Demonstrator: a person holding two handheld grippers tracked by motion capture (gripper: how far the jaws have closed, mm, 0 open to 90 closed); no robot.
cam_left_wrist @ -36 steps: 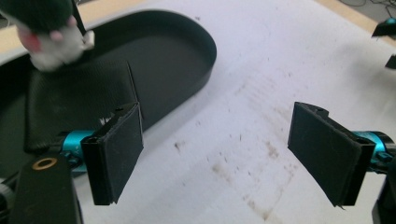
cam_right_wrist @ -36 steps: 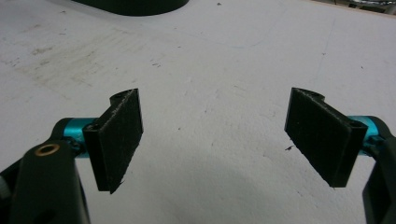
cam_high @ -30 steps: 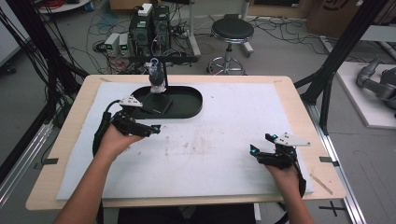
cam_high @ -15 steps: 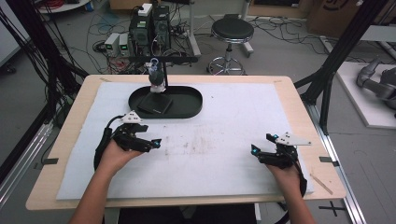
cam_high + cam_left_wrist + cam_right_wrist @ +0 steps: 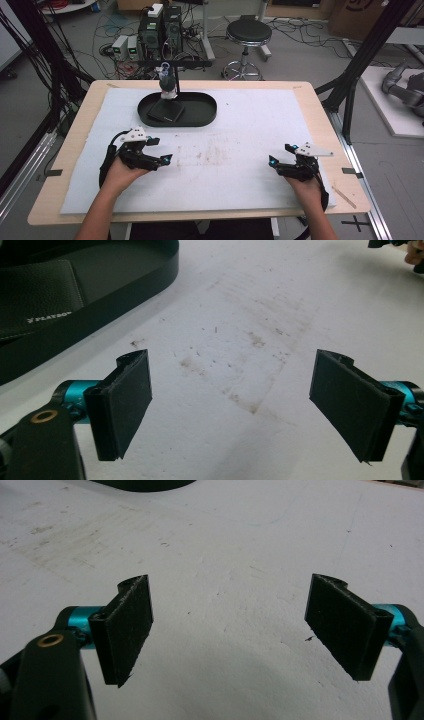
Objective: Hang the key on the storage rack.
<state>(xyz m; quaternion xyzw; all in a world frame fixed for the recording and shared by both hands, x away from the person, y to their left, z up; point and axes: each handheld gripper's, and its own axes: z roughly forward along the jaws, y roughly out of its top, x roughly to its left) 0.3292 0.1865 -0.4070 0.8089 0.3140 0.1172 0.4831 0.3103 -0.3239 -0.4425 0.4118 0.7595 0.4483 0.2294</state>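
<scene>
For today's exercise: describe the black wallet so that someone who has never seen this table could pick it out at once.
Start at the white mat covering the wooden table, then find the black oval tray near its far edge. The black wallet lies flat in the tray's left half; unlike the upright figure standing behind it, it is a flat leather rectangle with small white lettering.
</scene>
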